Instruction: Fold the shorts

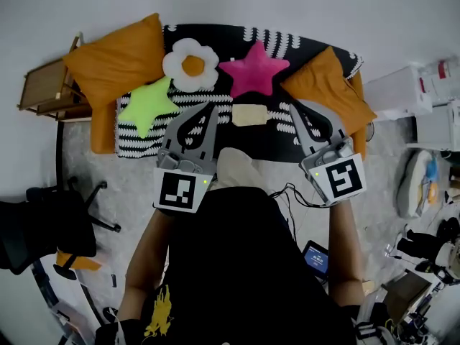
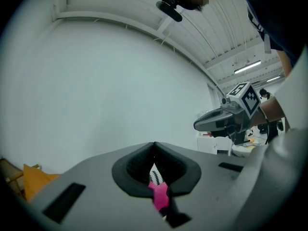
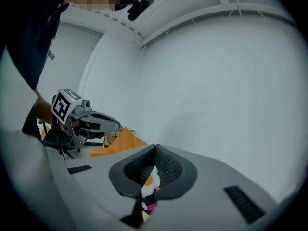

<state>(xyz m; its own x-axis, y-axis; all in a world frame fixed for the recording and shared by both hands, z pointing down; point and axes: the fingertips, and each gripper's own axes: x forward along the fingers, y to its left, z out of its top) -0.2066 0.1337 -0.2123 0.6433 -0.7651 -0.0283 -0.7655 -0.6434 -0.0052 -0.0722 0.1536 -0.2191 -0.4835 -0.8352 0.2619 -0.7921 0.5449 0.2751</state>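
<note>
Shorts [image 1: 249, 113] on sofa [image 1: 103, 129] w/ cushions [image 1: 253, 69]; L claw [image 1: 213, 108], R claw [image 1: 293, 106] both closed

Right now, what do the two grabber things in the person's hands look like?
Both are grey, with long pointed jaws lined in ribbed black. The left gripper and right gripper each carry a white cube with a black square marker and a green light. A thin black cable trails by the right one. The person's shirt is black.
</note>
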